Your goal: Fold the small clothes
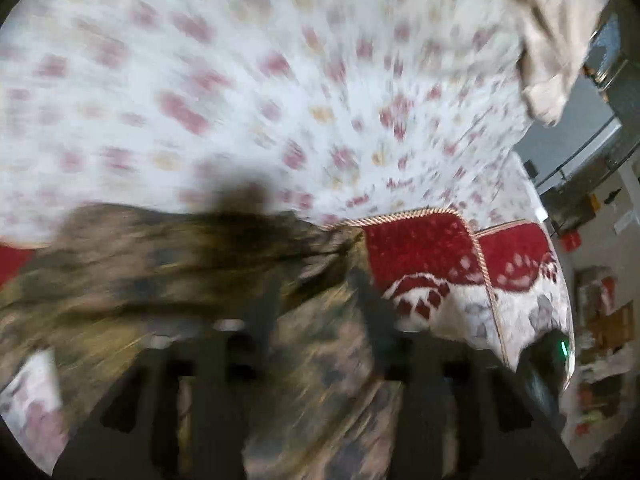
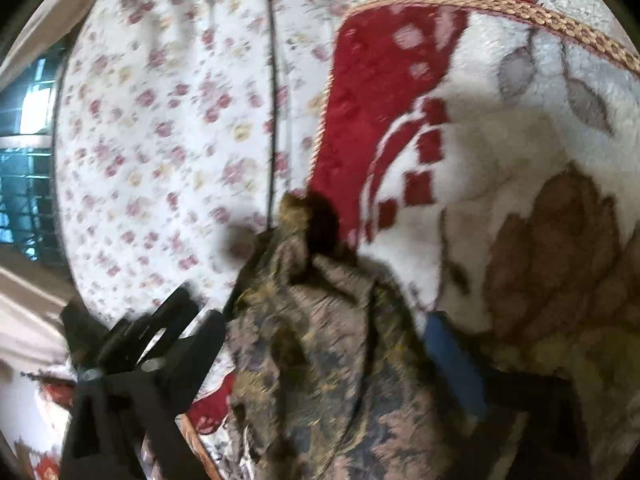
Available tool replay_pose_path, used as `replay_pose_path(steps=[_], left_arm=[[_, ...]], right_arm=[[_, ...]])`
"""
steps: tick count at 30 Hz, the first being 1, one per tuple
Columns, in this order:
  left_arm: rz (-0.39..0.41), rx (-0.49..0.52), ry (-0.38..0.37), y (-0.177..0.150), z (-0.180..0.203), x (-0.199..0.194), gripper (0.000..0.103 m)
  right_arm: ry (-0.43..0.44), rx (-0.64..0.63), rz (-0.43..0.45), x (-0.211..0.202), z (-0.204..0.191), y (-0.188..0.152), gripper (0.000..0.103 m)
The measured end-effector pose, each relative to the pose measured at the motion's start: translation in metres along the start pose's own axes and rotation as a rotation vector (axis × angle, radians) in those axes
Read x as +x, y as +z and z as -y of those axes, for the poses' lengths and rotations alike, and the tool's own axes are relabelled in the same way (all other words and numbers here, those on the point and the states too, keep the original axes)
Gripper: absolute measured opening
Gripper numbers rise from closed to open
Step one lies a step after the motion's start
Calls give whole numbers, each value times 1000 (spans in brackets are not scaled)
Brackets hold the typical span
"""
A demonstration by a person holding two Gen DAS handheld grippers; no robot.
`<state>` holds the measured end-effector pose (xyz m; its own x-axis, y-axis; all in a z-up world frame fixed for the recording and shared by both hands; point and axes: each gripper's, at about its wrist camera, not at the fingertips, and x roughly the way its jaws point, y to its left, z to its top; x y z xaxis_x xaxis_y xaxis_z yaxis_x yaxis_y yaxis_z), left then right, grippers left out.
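A small patterned garment in olive, brown and pink [image 1: 168,276] hangs bunched over my left gripper [image 1: 316,292], whose dark fingers are closed on its cloth. The view is motion-blurred. In the right wrist view the same garment [image 2: 320,344] drapes between the fingers of my right gripper [image 2: 320,280], which is shut on a bunched edge of it. A blue pad [image 2: 452,364] shows on the right finger. Both grippers hold the garment above the bed.
A white bedsheet with pink flowers [image 1: 240,80] covers the bed. A red and white plush blanket with braided trim [image 1: 432,256] lies beside it, also seen in the right wrist view [image 2: 400,120]. A beige cloth [image 1: 556,40] lies at the far corner. Room clutter stands beyond the bed edge.
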<state>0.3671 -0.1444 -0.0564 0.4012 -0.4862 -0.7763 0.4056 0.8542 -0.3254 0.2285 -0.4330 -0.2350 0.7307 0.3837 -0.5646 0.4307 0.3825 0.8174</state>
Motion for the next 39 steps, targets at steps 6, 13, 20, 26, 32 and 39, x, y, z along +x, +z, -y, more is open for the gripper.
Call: replay_pose_path(steps=[6, 13, 20, 26, 32, 39], left_arm=[[137, -81, 221, -112, -60, -137, 71], [18, -224, 339, -268, -112, -133, 71], [-51, -238, 355, -317, -136, -109, 71], [-104, -360, 298, -330, -156, -106, 48], [-66, -412, 253, -334, -164, -116, 5], [60, -364, 367, -330, -163, -188, 4]], right_arm=[[100, -216, -130, -50, -41, -48, 101], [-110, -512, -72, -108, -11, -167, 94], [-385, -510, -93, -116, 33, -177, 80], [-480, -474, -276, -88, 58, -202, 68], [-656, -541, -204, -84, 54, -210, 14], [-581, -528, -94, -146, 39, -205, 3]])
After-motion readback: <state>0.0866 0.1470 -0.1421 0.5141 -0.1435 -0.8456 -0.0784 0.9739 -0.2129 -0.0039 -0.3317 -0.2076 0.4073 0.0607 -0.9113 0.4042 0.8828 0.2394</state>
